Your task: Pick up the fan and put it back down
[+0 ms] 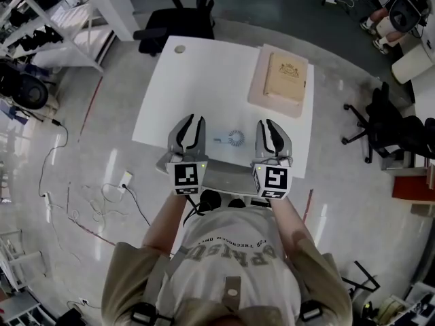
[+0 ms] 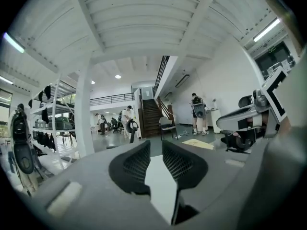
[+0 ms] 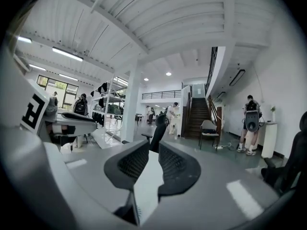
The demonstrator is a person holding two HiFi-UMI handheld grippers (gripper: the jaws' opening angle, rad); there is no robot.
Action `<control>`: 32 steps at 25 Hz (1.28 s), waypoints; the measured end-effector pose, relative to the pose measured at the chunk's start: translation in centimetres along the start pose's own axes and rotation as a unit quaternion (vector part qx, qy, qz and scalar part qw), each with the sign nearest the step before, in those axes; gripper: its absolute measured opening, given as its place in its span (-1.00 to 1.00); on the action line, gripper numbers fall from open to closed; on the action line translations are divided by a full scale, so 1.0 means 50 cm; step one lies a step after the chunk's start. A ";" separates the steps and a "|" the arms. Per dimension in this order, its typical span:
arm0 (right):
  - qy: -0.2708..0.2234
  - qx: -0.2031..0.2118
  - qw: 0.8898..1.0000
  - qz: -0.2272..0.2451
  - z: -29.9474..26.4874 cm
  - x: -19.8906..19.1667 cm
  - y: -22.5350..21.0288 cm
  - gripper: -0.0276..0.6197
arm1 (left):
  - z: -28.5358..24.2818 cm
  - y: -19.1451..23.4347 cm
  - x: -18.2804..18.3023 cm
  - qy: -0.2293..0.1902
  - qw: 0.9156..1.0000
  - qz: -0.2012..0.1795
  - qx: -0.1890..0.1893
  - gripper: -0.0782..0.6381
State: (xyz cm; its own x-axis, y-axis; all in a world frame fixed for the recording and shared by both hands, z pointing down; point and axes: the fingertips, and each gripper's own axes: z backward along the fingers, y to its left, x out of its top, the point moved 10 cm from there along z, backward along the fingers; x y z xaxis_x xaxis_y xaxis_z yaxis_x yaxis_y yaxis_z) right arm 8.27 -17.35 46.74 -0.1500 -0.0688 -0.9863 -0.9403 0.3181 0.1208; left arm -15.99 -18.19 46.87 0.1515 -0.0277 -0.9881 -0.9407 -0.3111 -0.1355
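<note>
Fan-handling comes down to a small, pale thing lying flat on the white desk [image 1: 197, 73], in the space between the two tongs and a little beyond their tips. On the left, the left tongs [image 1: 193, 119] are held up off the desk and point level across the room; their own view shows the jaws nearly together with a narrow slit left between them and nothing in it, so they grip nothing. Just to their right lies the fan [image 1: 235, 138]: a round grilled head with what looks like a short handle that sticks out toward the left tongs. It is probably light, stiff plastic, easy to lift with one set of tongs, though the smooth casing may slip and the thin grille could bend if squeezed. The handle or the solid rim looks the safer place to close on. Further right, the right tongs [image 1: 266, 123] are likewise raised and level, jaws close together with a slim gap and nothing in it. Beyond the right tongs, well apart from the fan, a flat tan box [image 1: 282, 80] rests on the desk.
</note>
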 end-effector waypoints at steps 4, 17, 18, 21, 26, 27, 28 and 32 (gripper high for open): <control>-0.023 -0.002 0.999 0.027 0.009 0.017 0.011 -0.73 | 0.016 -0.001 0.008 -0.035 0.999 0.002 0.016 -0.67; -0.111 -0.017 0.993 0.034 0.032 0.068 0.035 -0.91 | 0.033 -0.007 0.071 -0.134 0.991 0.005 0.021 -0.75; -0.125 -0.016 0.991 0.032 0.032 0.083 0.041 -0.91 | 0.034 -0.008 0.078 -0.141 0.990 0.003 0.021 -0.75; -0.148 -0.016 0.988 0.030 0.032 0.103 0.052 -0.91 | 0.033 -0.009 0.091 -0.155 0.988 -0.006 0.017 -0.75; -0.151 -0.023 0.988 0.030 0.031 0.106 0.057 -0.91 | 0.031 -0.006 0.090 -0.150 0.989 0.000 0.012 -0.76; -0.150 -0.019 0.988 0.027 0.031 0.105 0.057 -0.92 | 0.030 -0.006 0.090 -0.153 0.988 -0.001 0.010 -0.75; -0.149 -0.014 0.988 0.024 0.030 0.104 0.056 -0.92 | 0.031 -0.006 0.089 -0.155 0.988 -0.003 0.009 -0.75; -0.146 -0.020 0.989 0.020 0.023 0.102 0.053 -0.92 | 0.026 0.000 0.083 -0.149 0.989 -0.002 0.007 -0.75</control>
State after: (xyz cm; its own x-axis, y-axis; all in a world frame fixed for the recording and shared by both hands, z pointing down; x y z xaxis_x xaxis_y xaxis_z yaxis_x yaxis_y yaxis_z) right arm 5.35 -15.76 41.91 -0.0973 0.2209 -0.9704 -0.9476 0.2776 0.1582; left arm -15.75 -17.06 42.68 0.0614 0.2547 -0.9651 -0.9448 -0.2968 -0.1385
